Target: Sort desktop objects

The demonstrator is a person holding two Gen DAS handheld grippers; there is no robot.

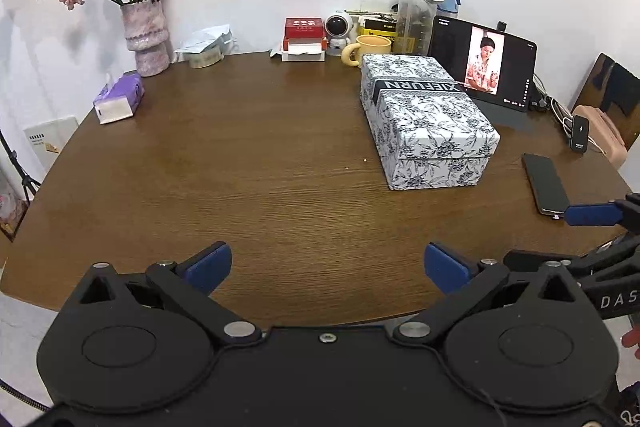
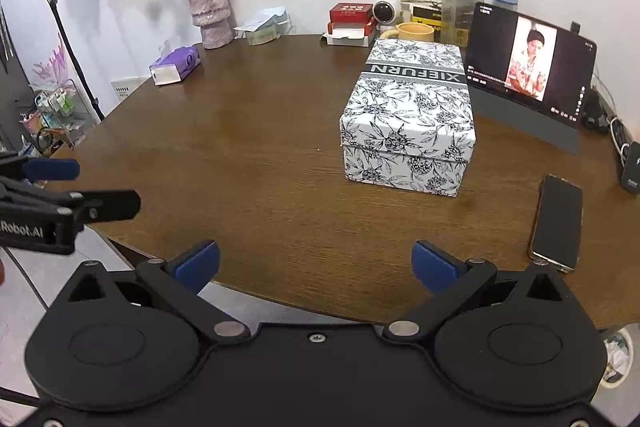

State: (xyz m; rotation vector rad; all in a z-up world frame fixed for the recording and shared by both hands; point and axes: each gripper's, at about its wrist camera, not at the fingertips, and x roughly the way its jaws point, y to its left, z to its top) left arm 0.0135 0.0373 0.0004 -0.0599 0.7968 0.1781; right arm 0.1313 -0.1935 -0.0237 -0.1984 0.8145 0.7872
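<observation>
On wood-grain table (image 1: 240, 167): rectangular floral box (image 1: 428, 119); left gripper (image 1: 328, 267), right gripper (image 2: 316, 263) agape, empty.

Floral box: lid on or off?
On. The floral box is shut: its lid sits flush over the base, with the seam line running around the near end.

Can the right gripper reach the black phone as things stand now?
Probably yes. The right gripper is open and holds nothing, and the phone lies flat on bare table ahead to its right, apart from the floral box.
</observation>
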